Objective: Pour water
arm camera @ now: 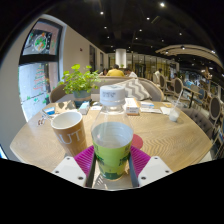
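Gripper view: we record a round wooden table (170,140) in a café hall.
Bottle: we find a clear plastic bottle (112,135) holding greenish liquid, white cap on, upright between the fingers.
Fingers: we note the gripper (112,165) closed on the bottle, pink pads (86,157) pressed against both sides.
Cup: we see a paper cup (69,130) just beside the bottle, standing on the table.

The bottle (112,140) is clear, glossy plastic with a smooth white cap, held between the matt pink pads (84,157) of the hand-held gripper (112,163), whose fingers are white plastic. The cup (69,130) looks like matt brown paper (white inside). The table (170,140) is smooth pale wood with a soft sheen.
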{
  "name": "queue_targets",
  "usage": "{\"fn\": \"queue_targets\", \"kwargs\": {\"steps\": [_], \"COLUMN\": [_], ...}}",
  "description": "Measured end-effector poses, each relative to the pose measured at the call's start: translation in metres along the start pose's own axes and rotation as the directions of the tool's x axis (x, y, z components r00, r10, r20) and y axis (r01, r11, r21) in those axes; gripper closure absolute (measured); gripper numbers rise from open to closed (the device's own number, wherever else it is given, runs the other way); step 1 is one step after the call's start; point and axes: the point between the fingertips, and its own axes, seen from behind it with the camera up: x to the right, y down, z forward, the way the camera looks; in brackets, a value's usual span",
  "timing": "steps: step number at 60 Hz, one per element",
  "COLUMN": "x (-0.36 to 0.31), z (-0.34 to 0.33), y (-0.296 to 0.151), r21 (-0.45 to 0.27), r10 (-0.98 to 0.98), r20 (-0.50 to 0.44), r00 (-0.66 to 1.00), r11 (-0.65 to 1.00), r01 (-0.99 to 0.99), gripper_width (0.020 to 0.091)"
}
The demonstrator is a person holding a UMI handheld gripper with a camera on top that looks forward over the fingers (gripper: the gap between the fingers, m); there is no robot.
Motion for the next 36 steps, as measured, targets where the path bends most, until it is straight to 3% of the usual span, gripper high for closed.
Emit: {"fn": "queue_targets", "kwargs": {"steps": [13, 27, 36], "x": [-0.001, 0.043, 0.074], "z": [-0.003, -0.021, -0.022], "y": [0.003, -0.066, -0.132], "r21": [-0.022, -0.018, -0.076], "r10": [-0.012, -0.242, -0.549], "r20": [0.000, -0.165, -0.294], "r00": [1.000, 0.956, 0.783], "r11": [1.000, 0.970, 0.830], "r01": [0.012, 0.243, 0.553], "gripper_width": [0.0717, 0.0718, 0.0716]}}
